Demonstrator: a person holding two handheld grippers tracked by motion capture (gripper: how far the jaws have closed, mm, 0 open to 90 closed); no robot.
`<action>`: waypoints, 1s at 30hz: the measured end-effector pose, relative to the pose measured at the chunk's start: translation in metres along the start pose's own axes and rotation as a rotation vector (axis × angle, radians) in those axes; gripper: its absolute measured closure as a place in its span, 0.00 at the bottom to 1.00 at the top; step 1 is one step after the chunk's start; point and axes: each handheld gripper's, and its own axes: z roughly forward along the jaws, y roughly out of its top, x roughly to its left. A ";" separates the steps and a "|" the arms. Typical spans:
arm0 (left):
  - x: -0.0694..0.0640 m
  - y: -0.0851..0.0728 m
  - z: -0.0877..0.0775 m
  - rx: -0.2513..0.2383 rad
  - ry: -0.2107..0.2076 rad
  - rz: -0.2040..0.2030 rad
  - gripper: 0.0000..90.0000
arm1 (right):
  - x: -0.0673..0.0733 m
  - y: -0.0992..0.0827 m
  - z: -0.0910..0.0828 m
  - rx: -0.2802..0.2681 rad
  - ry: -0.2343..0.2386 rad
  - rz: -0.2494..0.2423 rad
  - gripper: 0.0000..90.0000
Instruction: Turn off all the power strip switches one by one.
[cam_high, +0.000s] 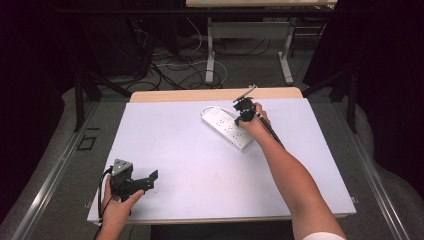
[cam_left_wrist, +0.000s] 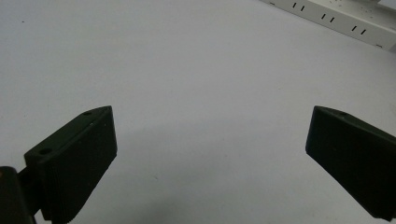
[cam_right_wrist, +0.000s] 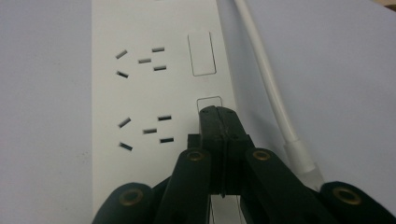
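At the counter's far right: we log the working position.
Right tool (cam_right_wrist: 218, 112): jaws closed together, gripping nothing, tips on a rocker switch (cam_right_wrist: 208, 103) of the power strip (cam_high: 227, 128).
Strip axis: runs diagonally, far-left to near-right; we see its cable (cam_right_wrist: 268, 77) just beside the tool.
Right hand: nearer, forearm stretched forward, tool pitched down.
Left tool (cam_high: 150, 179): jaws wide apart, empty, resting near edge, well apart from strip.
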 end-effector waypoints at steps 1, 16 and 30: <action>0.000 0.000 0.000 -0.002 0.001 0.003 0.02 | 0.000 0.000 0.000 0.000 0.000 0.000 1.00; -0.001 0.001 0.001 0.002 -0.001 0.004 0.02 | 0.000 -0.003 -0.001 -0.027 0.006 0.022 1.00; 0.000 0.000 0.001 0.003 0.002 -0.001 0.02 | 0.002 -0.006 -0.011 -0.037 0.005 0.021 1.00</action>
